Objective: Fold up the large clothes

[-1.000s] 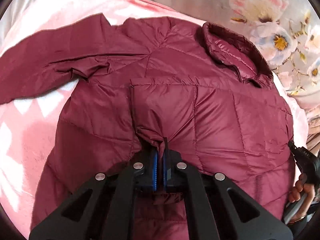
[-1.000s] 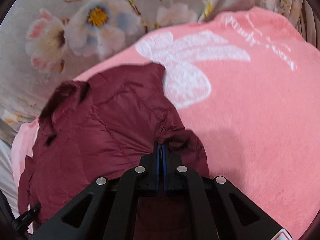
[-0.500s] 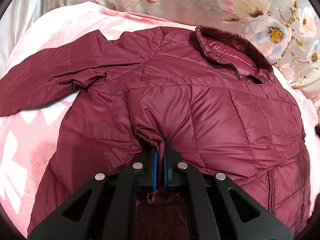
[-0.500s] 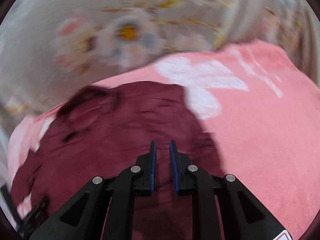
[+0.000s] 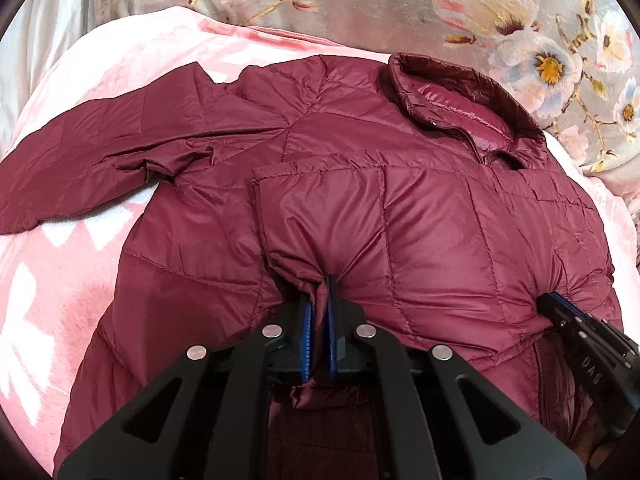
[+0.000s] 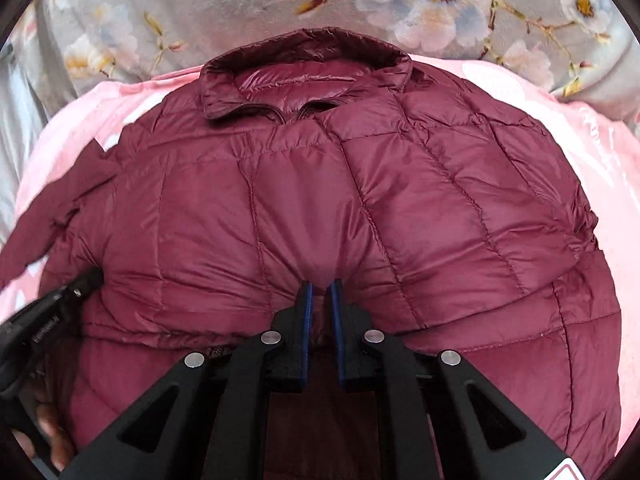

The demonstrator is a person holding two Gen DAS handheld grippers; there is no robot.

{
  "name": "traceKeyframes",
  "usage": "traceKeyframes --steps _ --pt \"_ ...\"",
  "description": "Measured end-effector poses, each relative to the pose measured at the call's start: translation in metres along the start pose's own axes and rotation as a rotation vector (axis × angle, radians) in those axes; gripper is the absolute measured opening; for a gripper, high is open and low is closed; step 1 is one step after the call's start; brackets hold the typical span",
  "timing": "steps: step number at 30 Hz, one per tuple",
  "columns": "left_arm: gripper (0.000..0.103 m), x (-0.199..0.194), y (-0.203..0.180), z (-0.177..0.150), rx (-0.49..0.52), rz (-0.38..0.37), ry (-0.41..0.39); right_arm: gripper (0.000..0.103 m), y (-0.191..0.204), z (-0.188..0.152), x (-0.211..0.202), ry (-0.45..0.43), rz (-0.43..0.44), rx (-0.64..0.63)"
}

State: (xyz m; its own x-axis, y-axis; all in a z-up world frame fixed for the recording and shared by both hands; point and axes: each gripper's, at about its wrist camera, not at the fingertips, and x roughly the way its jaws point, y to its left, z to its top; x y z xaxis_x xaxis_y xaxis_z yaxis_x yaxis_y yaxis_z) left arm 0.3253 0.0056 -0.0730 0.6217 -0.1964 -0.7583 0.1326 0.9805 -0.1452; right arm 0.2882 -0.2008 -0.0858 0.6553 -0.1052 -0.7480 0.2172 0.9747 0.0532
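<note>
A maroon quilted puffer jacket [image 5: 420,216] lies front up on a pink blanket [image 5: 60,280], collar toward the floral bedding. One sleeve is folded across the chest; the other sleeve [image 5: 100,152] stretches out to the left. My left gripper [image 5: 319,284] is shut on the cuff of the folded sleeve. My right gripper [image 6: 320,290] has its jaws slightly apart over the jacket [image 6: 320,200], near the lower edge of the folded sleeve; jacket fabric lies between its fingers. It also shows at the right edge of the left wrist view [image 5: 560,308].
Grey floral bedding [image 6: 400,8] lies behind the collar. The pink blanket [image 6: 600,168] extends to the right of the jacket. The left gripper shows at the left edge of the right wrist view [image 6: 80,284].
My right gripper opened, let go of the jacket's right side, and swung left to the jacket's middle. My left gripper kept its hold on the cuff and barely moved.
</note>
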Motion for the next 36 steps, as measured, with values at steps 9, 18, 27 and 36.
traceKeyframes --steps 9,18,27,36 --pt "0.005 0.0 -0.001 0.0 0.001 0.002 0.0 0.009 0.016 -0.001 0.002 -0.006 -0.093 -0.081" --pt "0.02 -0.019 0.02 -0.005 -0.098 -0.065 0.035 0.01 0.039 -0.003 -0.021 0.027 -0.162 -0.172" --pt "0.079 -0.106 0.19 -0.017 -0.47 -0.029 -0.077 0.015 0.045 -0.054 -0.086 -0.009 0.013 -0.086" --pt "0.075 -0.117 0.4 -0.009 -0.824 0.231 -0.135 0.041 0.054 -0.094 -0.091 -0.018 0.011 -0.13"
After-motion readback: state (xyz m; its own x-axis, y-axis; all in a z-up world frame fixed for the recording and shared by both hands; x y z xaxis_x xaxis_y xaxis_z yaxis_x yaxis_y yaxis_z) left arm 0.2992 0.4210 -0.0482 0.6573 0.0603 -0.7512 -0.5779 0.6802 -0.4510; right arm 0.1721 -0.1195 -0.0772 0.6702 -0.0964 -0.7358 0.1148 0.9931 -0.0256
